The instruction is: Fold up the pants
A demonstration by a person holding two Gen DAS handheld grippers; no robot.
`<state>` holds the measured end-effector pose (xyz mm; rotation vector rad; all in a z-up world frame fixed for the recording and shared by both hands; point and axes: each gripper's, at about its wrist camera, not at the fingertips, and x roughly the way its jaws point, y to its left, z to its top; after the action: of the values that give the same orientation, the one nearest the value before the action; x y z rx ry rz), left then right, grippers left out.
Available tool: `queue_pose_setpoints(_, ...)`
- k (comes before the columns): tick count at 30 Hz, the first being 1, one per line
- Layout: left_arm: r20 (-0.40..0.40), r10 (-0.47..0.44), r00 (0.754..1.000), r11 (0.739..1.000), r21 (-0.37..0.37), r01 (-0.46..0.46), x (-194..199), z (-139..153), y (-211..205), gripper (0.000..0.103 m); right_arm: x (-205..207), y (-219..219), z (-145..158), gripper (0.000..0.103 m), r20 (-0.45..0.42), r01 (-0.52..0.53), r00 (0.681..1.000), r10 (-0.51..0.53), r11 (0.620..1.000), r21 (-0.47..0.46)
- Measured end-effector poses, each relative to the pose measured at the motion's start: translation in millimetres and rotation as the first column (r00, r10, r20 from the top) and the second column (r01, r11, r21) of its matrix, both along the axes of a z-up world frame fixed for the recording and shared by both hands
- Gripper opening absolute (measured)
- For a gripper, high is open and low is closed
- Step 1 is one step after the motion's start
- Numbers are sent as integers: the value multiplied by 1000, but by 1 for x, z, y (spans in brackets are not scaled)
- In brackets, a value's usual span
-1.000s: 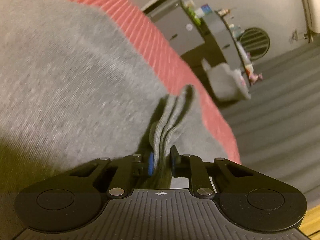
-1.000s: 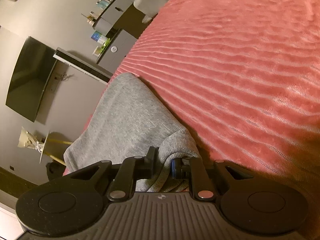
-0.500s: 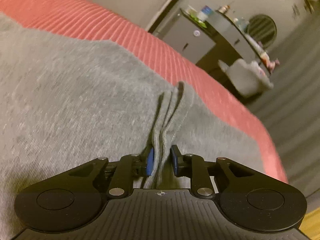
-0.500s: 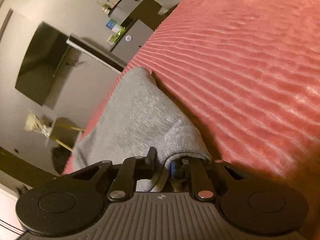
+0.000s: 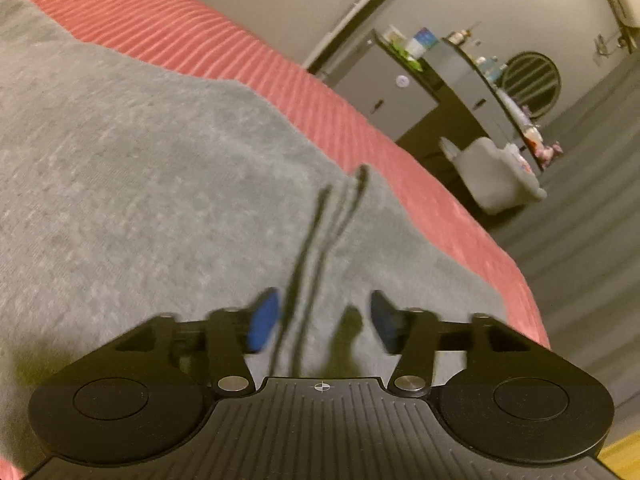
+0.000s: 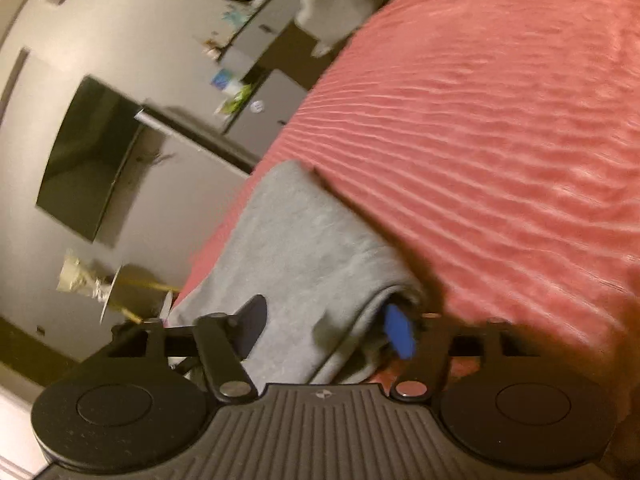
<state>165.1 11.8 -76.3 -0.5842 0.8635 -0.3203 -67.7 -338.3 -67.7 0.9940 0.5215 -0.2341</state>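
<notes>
Release step judged in hand: left gripper [image 5: 322,322] and right gripper [image 6: 332,330] both spread, nothing pinched. Grey knit pants [image 5: 160,184] folded near ribbed red bedspread's [image 6: 480,160] edge. Next: withdraw, smooth.

We see both wrist views low and close over the grey pants [image 5: 168,184] [image 6: 296,248] on the red bedspread [image 5: 224,52] [image 6: 500,140], sharing the far cabinets [image 5: 396,96] [image 6: 264,108]

A: How are the gray sweatpants [image 5: 152,184] lying?

B: They are lying folded on the red ribbed bedspread [image 5: 224,52], near its edge, their knit fabric spreading mostly flat.

A: And the layers?

B: Stacked edges are showing as dark creases; in the right wrist view a rounded fold is facing the camera.
</notes>
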Motion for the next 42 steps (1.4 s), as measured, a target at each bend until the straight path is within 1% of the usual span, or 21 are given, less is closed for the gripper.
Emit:
queue_pose_setpoints(2, 18, -26, 999, 997, 72, 25, -4, 2, -8, 60, 6, 0, -2, 63, -35, -2, 999, 2, 1000, -18)
queue_pose_setpoints(3, 33, -42, 999, 992, 119, 38, -6, 4, -13, 54, 8, -3, -7, 51, -58, 14, 998, -14, 1000, 2)
queue_pose_setpoints(4, 41, -51, 998, 987, 156, 44, -8, 6, -16, 49, 9, -7, -11, 33, -74, 37, 997, -36, 999, 22)
queue_pose_setpoints(6, 46, -59, 997, 980, 191, 49, -10, 7, -19, 46, 6, -17, -18, 22, -92, 83, 993, -77, 994, 68)
queue_pose_setpoints(8, 36, -43, 998, 984, 174, 36, -10, 7, -16, 41, 2, -22, -23, 21, -77, 97, 993, -88, 988, 123)
queue_pose_setpoints(9, 31, -37, 999, 986, 165, 32, -9, 7, -15, 35, 2, -23, -24, 21, -79, 98, 993, -89, 987, 126)
queue_pose_setpoints(15, 36, -50, 998, 984, 172, 43, -10, 7, -16, 24, 10, -21, -28, 23, -95, 101, 992, -89, 986, 130)
queue_pose_setpoints(21, 67, -51, 996, 981, 191, 38, -14, 15, -18, 16, 12, -15, -22, 22, -104, 76, 992, -69, 995, 64)
queue_pose_setpoints(23, 93, -39, 995, 983, 182, 21, -16, 22, -16, 15, 14, -10, -17, 19, -104, 59, 993, -57, 998, 17)
queue_pose_setpoints(24, 114, -33, 993, 985, 172, 13, -19, 27, -14, 15, 14, -6, -13, 13, -100, 43, 994, -45, 999, -16)
queue_pose_setpoints(26, 185, -21, 983, 982, 187, -14, -25, 38, -13, 13, 14, 2, -3, 11, -63, 3, 998, -7, 997, -75)
queue_pose_setpoints(28, 269, 1, 963, 961, 267, -76, -32, 49, -15, 2, 14, 10, 5, 11, -22, -49, 999, 47, 991, -127)
queue_pose_setpoints(29, 306, 24, 952, 943, 309, -123, -35, 52, -14, 1, 15, 13, 7, 11, -23, -69, 998, 66, 987, -144)
queue_pose_setpoints(30, 326, 49, 944, 924, 343, -166, -35, 54, -10, 1, 18, 16, 7, 11, -37, -88, 996, 84, 984, -153)
queue_pose_setpoints(32, 281, 58, 958, 911, 377, -166, -26, 47, -2, 2, 25, 17, 5, 13, -79, -109, 992, 97, 981, -160)
queue_pose_setpoints(34, 179, 97, 979, 931, 330, -153, -18, 34, 11, 2, 32, 15, 0, 16, -133, -121, 986, 102, 983, -139)
queue_pose_setpoints(36, 127, 114, 985, 954, 264, -144, -15, 30, 18, 4, 34, 16, -1, 20, -157, -141, 980, 120, 981, -133)
queue_pose_setpoints(38, 141, 86, 986, 964, 239, -118, -17, 34, 16, 15, 32, 22, 6, 28, -188, -180, 971, 150, 972, -152)
queue_pose_setpoints(39, 161, 59, 985, 964, 249, -99, -20, 38, 10, 31, 29, 27, 10, 34, -206, -201, 965, 165, 965, -168)
queue_pose_setpoints(40, 181, 33, 983, 963, 257, -80, -23, 41, 6, 47, 25, 33, 14, 35, -219, -224, 959, 182, 957, -186)
queue_pose_setpoints(42, 198, -32, 980, 961, 275, -24, -24, 44, -8, 57, 15, 43, 27, 35, -206, -271, 953, 224, 934, -234)
